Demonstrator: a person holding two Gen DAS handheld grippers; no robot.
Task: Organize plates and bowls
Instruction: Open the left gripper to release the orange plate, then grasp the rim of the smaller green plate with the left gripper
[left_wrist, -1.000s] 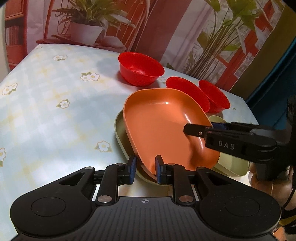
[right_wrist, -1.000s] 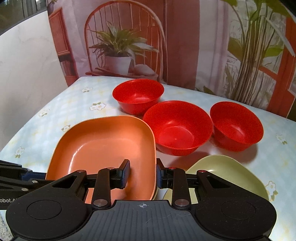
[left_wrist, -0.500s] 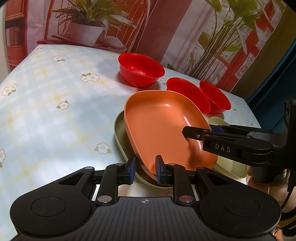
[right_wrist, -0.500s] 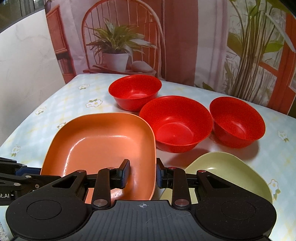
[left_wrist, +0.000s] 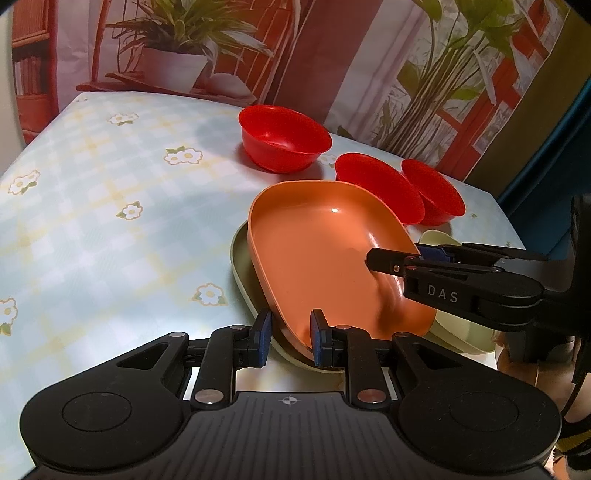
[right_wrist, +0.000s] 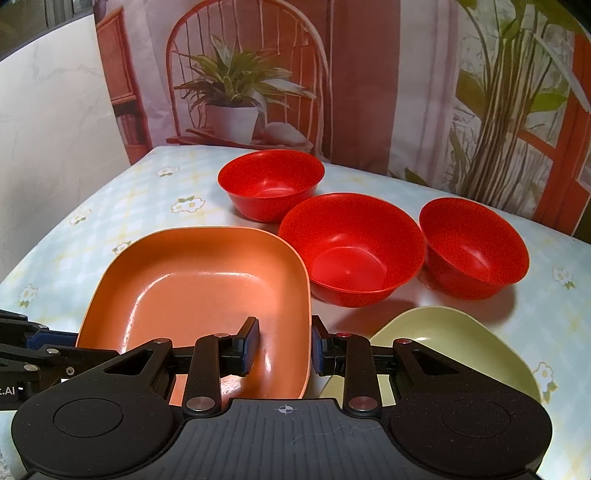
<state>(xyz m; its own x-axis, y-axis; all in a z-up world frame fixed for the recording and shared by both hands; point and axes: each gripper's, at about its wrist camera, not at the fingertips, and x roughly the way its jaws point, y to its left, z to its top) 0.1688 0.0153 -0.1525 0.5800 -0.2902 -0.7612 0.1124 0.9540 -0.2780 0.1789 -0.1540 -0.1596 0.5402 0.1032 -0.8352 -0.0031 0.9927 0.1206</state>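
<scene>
On floral tablecloth (left_wrist: 92, 229) (plant backdrop behind): both grippers (left_wrist: 287, 338) (right_wrist: 284, 345) pinching orange plate (left_wrist: 325, 258), 3 red bowls (right_wrist: 351, 251)

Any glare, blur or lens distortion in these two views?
Left wrist: small glare spot on the orange plate, table edges bowed by fisheye, corners vignetted. Right wrist: broad sheen across the plate's base, red bowls sharp, same curvature.

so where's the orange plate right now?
The orange plate sits tilted over a pale green plate in the left wrist view, near the table's front edge. Left gripper and right gripper each clamp its rim, just short of the red bowls.
</scene>
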